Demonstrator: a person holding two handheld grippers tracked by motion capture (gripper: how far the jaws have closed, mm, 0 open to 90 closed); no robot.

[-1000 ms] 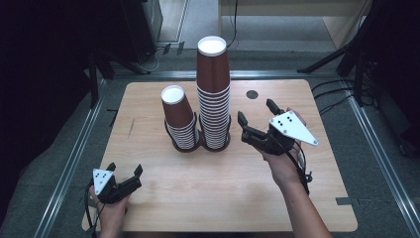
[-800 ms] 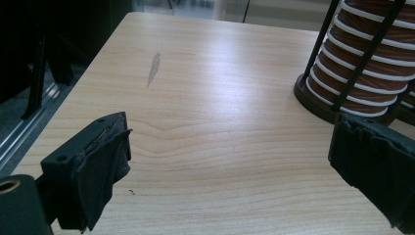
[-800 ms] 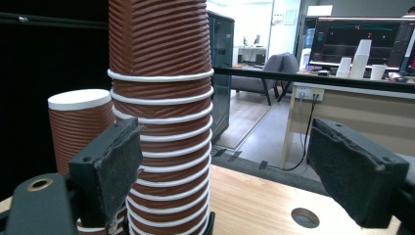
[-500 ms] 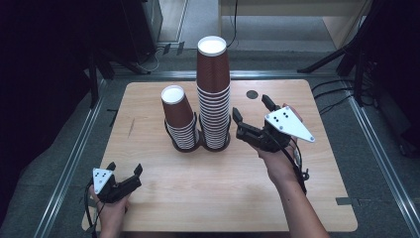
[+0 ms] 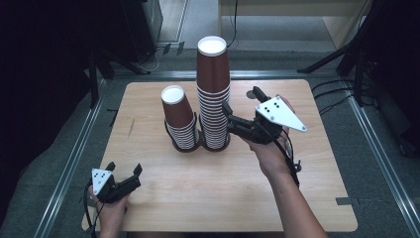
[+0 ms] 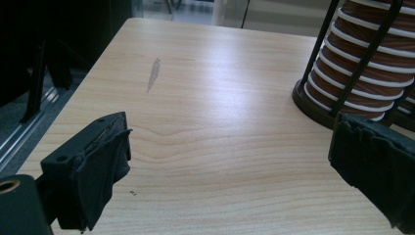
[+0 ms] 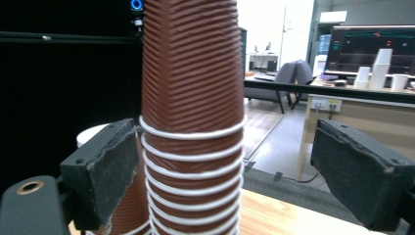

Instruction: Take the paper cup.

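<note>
Beside the tall cup stack (image 5: 214, 94), right claw (image 5: 242, 111) spread (jaws just opening, touching nothing).
Left claw (image 5: 124, 173) gapes empty over the desk (image 5: 198, 193).

Ribbed brown paper cups (image 7: 191, 98) – matt; pale wood-grain table (image 6: 205, 122) – smooth, faintly glossy.
</note>
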